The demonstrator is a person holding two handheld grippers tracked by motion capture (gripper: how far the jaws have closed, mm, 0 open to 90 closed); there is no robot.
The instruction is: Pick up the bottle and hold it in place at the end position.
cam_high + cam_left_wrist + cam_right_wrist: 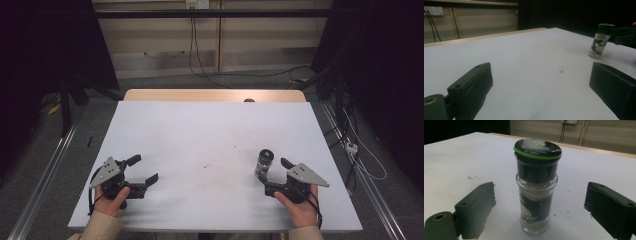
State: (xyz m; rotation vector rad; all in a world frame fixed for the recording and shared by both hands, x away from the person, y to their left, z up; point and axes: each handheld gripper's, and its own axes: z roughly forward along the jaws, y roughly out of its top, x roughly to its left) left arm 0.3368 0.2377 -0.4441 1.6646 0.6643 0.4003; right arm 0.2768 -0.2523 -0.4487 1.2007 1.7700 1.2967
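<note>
A spice jar (264, 163) stands upright on the white table (200, 130), between the spread jaws of the right gripper (276, 174). The left gripper (142, 170) is released too. The dark room has a wooden wall (165, 35).

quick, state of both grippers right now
left gripper: open, nothing between its fingers.
right gripper: open, holding nothing; the spice jar stands upright between its fingers, untouched.
</note>
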